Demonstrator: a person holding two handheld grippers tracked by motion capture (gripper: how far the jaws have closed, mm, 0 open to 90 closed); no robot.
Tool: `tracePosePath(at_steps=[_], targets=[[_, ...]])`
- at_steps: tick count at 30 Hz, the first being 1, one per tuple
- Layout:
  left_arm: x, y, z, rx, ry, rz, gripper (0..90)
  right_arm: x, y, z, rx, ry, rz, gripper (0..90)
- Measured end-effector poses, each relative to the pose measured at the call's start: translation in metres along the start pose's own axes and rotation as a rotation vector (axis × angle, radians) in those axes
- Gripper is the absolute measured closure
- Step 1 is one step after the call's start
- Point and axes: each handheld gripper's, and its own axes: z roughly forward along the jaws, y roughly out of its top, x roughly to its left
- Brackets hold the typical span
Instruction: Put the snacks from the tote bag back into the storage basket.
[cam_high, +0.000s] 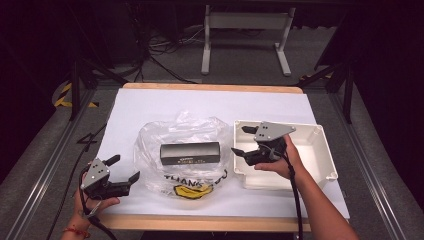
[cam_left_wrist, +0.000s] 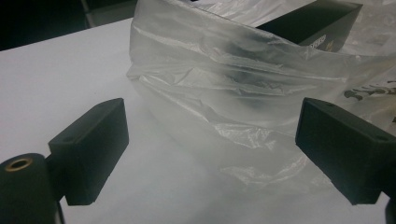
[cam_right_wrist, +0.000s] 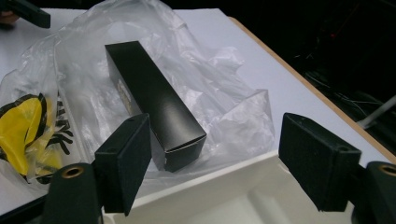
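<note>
A long black box (cam_high: 190, 153) lies on its side on a crumpled clear plastic bag (cam_high: 185, 131) at the table's middle. The bag carries a yellow and black print (cam_high: 192, 190) at its near side. My left gripper (cam_high: 125, 168) is open at the front left, a short way from the bag's left edge; in the left gripper view the bag (cam_left_wrist: 233, 84) lies ahead of the empty jaws (cam_left_wrist: 210, 140). My right gripper (cam_high: 240, 140) is open over the left rim of a white tray (cam_high: 320, 150). Its jaws (cam_right_wrist: 215, 163) point at the box (cam_right_wrist: 154, 112), nothing between them.
A white sheet (cam_high: 150, 105) covers the table, with the wooden edge (cam_high: 200, 222) showing at the front and back. The white tray holds nothing that I can see. Beyond the table stand a white desk frame (cam_high: 245, 30) and cables on the floor.
</note>
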Motion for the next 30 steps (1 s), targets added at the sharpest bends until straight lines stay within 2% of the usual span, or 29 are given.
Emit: tracePosePath(at_steps=[3, 6, 9, 18, 30], targets=[[0.001, 0.000, 0.000, -0.005, 0.001, -0.004, 10.4, 0.000, 0.004, 0.007, 0.022, 0.030, -0.020, 27.0], [0.000, 0.000, 0.001, 0.001, 0.000, -0.005, 10.4, -0.003, 0.006, 0.015, 0.039, 0.067, -0.015, 27.9], [0.000, 0.000, 0.001, 0.002, -0.001, -0.004, 10.4, -0.004, 0.008, 0.022, 0.064, 0.082, -0.022, 28.1], [0.000, 0.000, 0.002, 0.007, -0.007, -0.001, 10.4, 0.001, 0.019, 0.046, 0.150, 0.138, -0.099, 29.5], [0.000, 0.000, 0.001, 0.008, -0.013, 0.002, 10.4, 0.002, 0.027, 0.075, 0.248, 0.213, -0.157, 29.1]])
